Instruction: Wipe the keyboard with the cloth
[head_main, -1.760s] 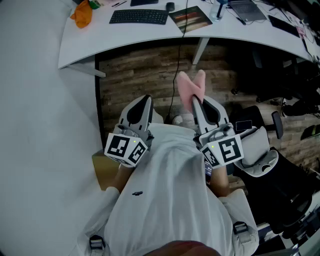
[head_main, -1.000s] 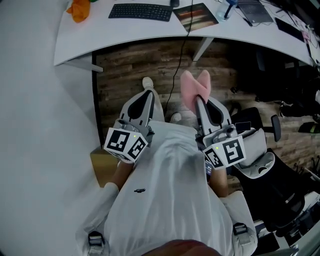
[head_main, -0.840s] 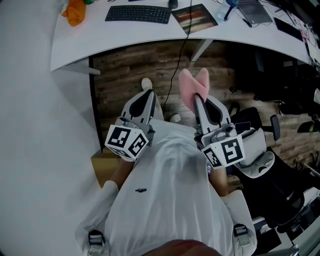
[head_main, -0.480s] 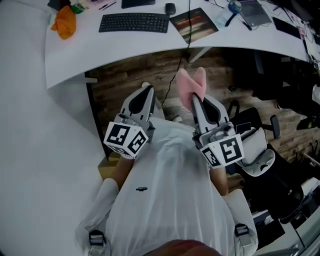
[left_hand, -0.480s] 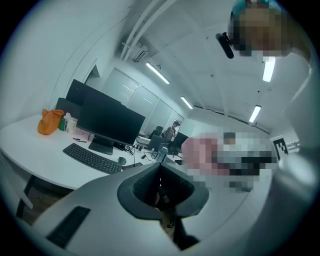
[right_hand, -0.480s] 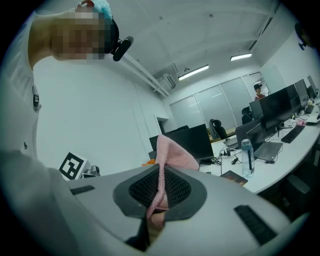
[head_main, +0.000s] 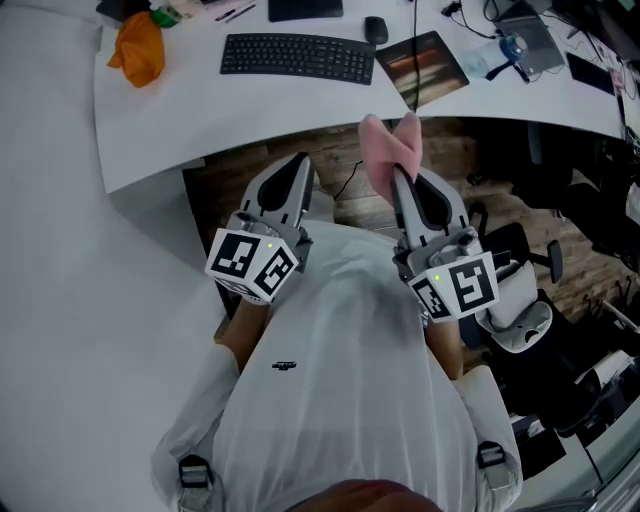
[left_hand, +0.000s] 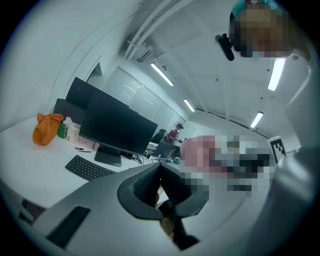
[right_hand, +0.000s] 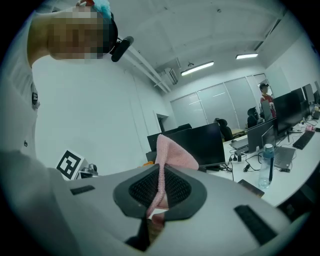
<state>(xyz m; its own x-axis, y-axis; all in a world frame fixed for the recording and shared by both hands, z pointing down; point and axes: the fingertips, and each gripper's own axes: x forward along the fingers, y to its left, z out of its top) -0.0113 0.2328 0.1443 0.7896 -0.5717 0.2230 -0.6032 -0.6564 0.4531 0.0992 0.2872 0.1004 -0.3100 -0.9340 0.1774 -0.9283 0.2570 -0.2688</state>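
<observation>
One keyboard (head_main: 296, 57), one cloth (head_main: 390, 150). Right gripper (head_main: 398, 176) clamps the cloth; left gripper (head_main: 300, 161) is closed and empty (both chest-high, short of the keyboard).

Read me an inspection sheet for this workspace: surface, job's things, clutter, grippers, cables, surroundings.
Surface: white curved desk, ahead of both grippers.
Job's things: black keyboard flat on the desk, untouched; pink cloth held off the desk.
Clutter: orange bag, mouse, dark mat.
Grippers: left gripper jaws together, empty; right gripper jaws closed on the cloth.
Cables: black cable crossing the mat towards the desk edge.
Surroundings: wood floor; office chair at right.
</observation>
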